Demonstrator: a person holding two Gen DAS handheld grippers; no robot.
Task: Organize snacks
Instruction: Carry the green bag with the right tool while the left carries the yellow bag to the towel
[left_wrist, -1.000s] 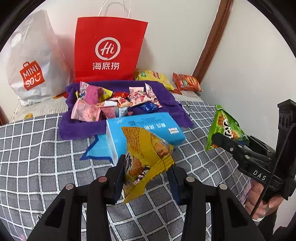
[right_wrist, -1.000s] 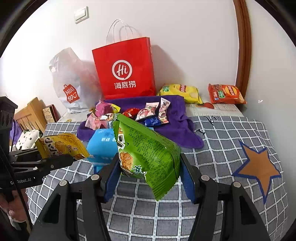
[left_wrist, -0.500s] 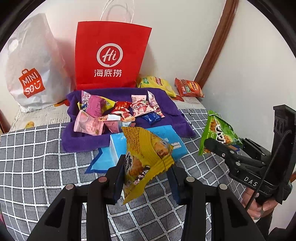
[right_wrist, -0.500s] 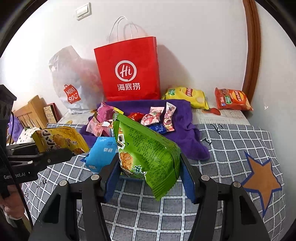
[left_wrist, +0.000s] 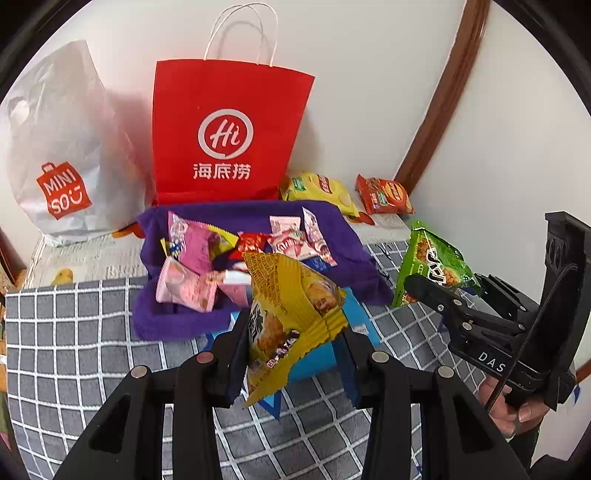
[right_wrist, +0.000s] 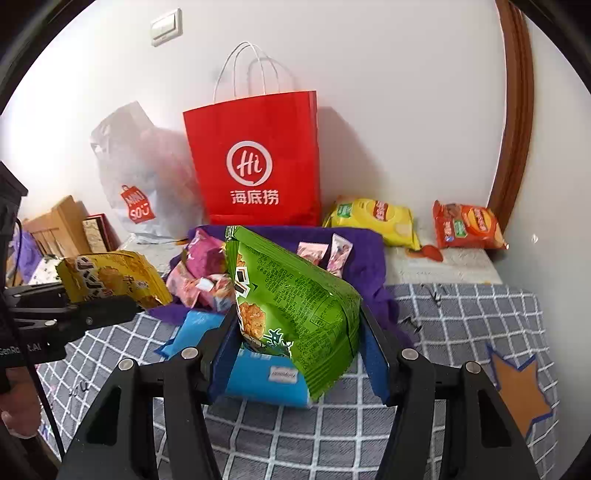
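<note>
Left tool (left_wrist: 291, 354): clamped on yellow snack packet (left_wrist: 291, 310). Right tool (right_wrist: 299, 350): clamped on green snack packet (right_wrist: 291, 295). Red paper bag (left_wrist: 225, 136) stands ahead of both, beyond purple cloth (left_wrist: 354, 251); neither tool clearly nearer.

The red paper bag (left_wrist: 229, 136) reads "Hi 海底捞"; the white plastic bag (left_wrist: 62, 147) reads "MINISO".

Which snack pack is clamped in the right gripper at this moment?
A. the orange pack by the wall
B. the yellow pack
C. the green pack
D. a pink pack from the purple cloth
C: in the right wrist view the right gripper has its pads pressed on the green pack, while the yellow pack sits clamped in the left gripper.
</note>
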